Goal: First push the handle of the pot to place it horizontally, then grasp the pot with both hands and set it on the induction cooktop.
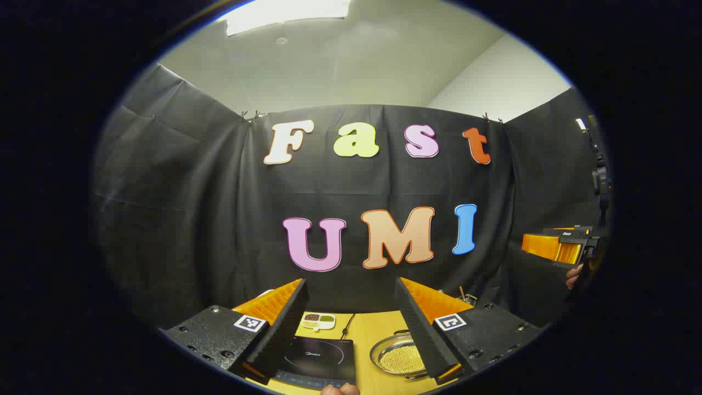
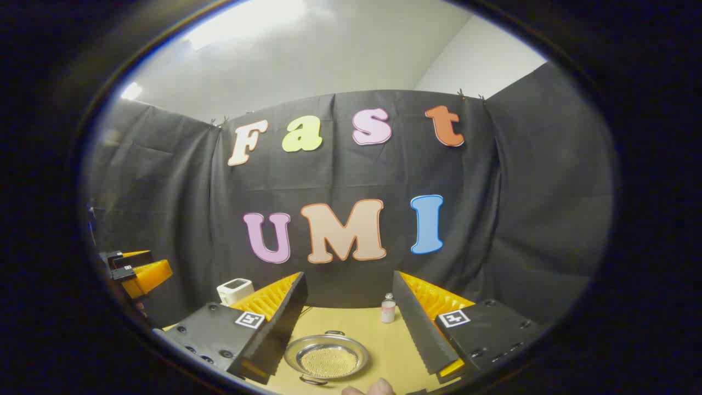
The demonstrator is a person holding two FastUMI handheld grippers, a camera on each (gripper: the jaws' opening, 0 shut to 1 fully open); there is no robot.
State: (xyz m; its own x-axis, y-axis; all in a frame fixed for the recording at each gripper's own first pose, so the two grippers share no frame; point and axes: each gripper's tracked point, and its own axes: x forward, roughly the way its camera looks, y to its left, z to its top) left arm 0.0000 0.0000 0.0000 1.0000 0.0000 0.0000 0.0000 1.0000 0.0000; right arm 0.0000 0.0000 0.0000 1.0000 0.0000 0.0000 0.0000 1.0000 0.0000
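Both grippers point(image 1: 351, 329) point(image 2: 351, 323) are held spread, empty. The pot point(image 2: 327, 357) may be slid sideways if its handle point(image 2: 334, 333) is pushed off-centre.

No readable text besides wall letters.

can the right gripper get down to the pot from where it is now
Probably yes. The right gripper is open and held above the table, with the pot right below and between its fingers; nothing lies between them.

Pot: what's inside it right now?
The pot holds a layer of small pale yellowish grains across its bottom, no lid on it. In the left gripper view a finger of the left gripper covers the pot's right part.
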